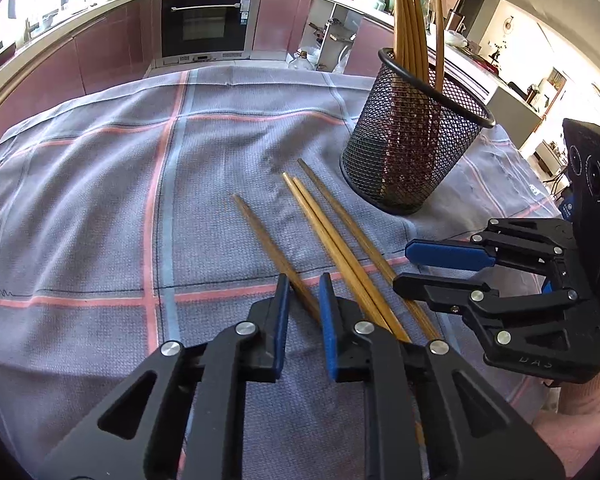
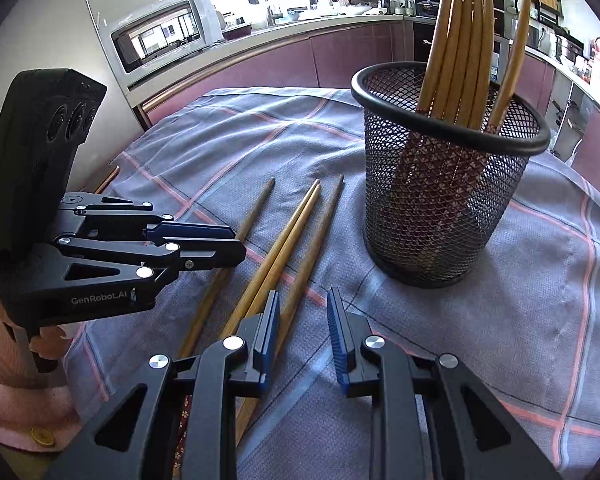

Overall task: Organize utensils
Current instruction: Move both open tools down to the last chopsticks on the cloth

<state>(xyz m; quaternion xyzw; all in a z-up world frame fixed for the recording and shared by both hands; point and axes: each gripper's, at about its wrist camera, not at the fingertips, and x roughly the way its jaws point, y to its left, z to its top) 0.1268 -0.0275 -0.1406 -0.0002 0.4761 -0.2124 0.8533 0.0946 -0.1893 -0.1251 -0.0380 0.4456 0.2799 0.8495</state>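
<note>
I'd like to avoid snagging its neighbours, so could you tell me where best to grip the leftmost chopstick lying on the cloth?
Grip the leftmost chopstick on its thicker near half, coming down from above with the tongs spanning its width. It lies flat on the cloth, apart from the touching pair, so that side is clear.

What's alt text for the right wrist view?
Four wooden chopsticks lie on a checked cloth beside a black mesh cup holding more. The right gripper is open near the rightmost one; the left gripper reaches in from the left.
</note>
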